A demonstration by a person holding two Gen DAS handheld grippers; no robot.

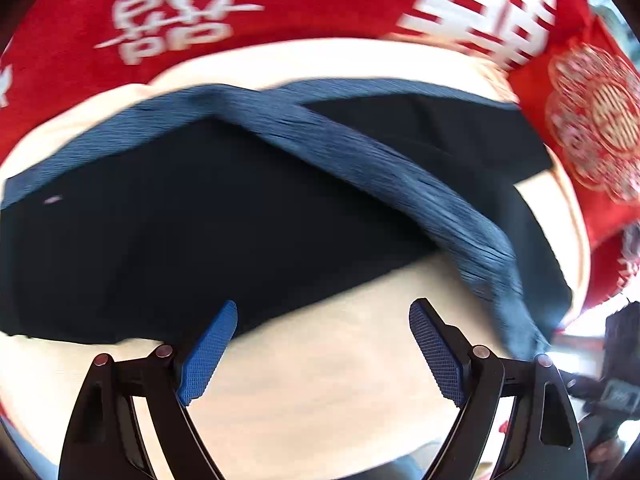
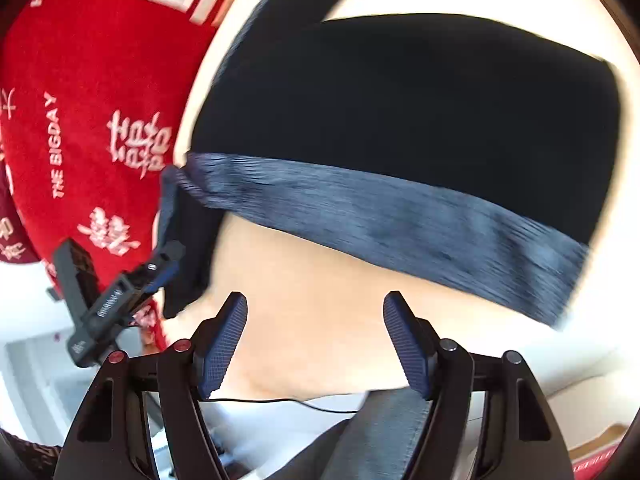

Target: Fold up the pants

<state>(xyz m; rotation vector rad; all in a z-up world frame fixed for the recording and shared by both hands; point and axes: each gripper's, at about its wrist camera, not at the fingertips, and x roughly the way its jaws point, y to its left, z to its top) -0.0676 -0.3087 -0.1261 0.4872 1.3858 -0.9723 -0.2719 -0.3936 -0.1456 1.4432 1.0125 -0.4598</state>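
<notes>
Here, pants (image 1: 208, 216) on cream cloth (image 1: 320, 360) (blurred), left gripper (image 1: 323, 354) and right gripper (image 2: 316, 344) wide, bare cloth between.

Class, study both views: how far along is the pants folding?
Done: the pants lie on the cream surface, waistband seemingly doubled over. In hand: nothing; left gripper and right gripper are open. Left: probably further folds.

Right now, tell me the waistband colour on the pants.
Heathered blue-grey waistband, clearest in the right wrist view.

Black pants (image 1: 192, 216) with grey-blue ribbed waistband (image 2: 400, 216); red blanket (image 1: 300, 8) with white characters
</notes>
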